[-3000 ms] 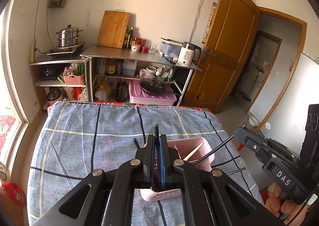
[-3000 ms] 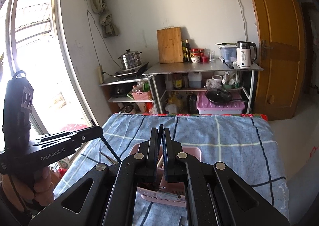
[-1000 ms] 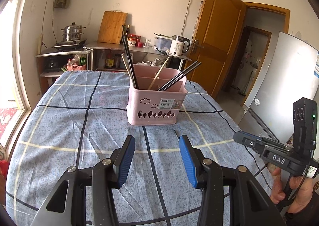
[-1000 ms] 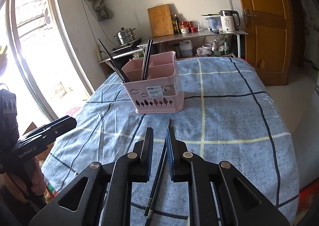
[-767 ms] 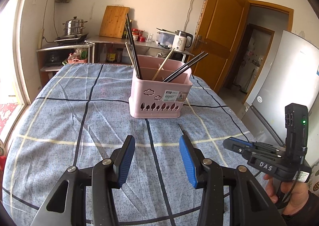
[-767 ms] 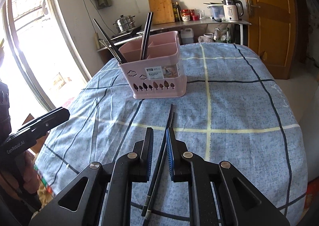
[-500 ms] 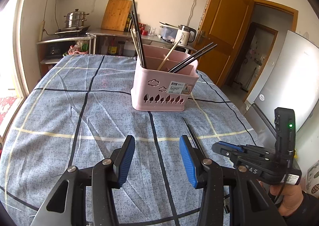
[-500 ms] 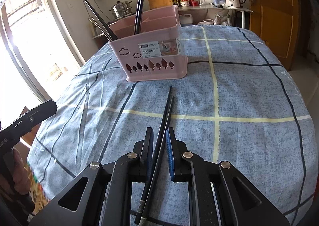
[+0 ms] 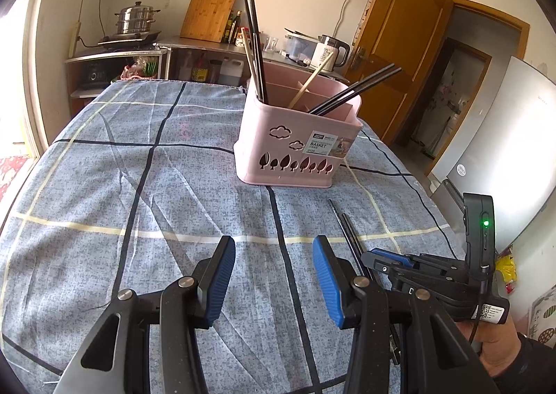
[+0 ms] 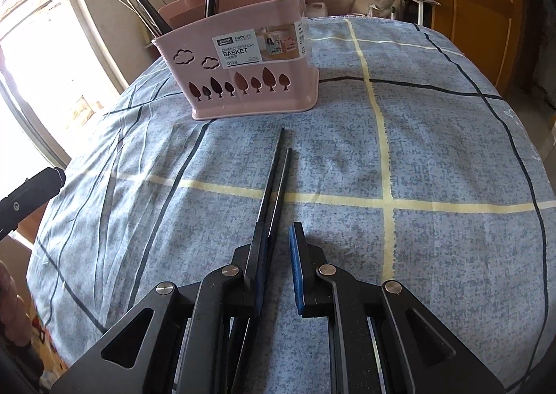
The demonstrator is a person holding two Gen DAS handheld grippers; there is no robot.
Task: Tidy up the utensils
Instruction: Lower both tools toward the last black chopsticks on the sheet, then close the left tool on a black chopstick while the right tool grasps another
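Note:
A pink chopstick basket (image 9: 299, 150) (image 10: 250, 67) stands on the blue checked tablecloth (image 9: 104, 185) and holds several black and wooden chopsticks. Two black chopsticks (image 10: 278, 178) (image 9: 342, 227) lie on the cloth in front of it. My right gripper (image 10: 278, 230) hangs low over their near ends with its jaws narrowly apart; the sticks run along its left finger and bare cloth shows in the gap. My left gripper (image 9: 272, 244) stands open with nothing between its pads, to the left of the sticks. The right gripper's body (image 9: 417, 269) shows in the left wrist view.
A metal shelf with a kettle (image 9: 330, 50), a cutting board (image 9: 210, 11) and a steamer pot (image 9: 135, 20) stands behind the table. A wooden door (image 9: 399, 46) and a fridge (image 9: 504, 150) are to the right, a window to the left. A hand (image 9: 497, 349) holds the right gripper.
Both grippers have sunk towards the cloth and come nearer the basket. The right gripper now straddles the near ends of the lying chopsticks. Neither jaw gap has changed over the last second.

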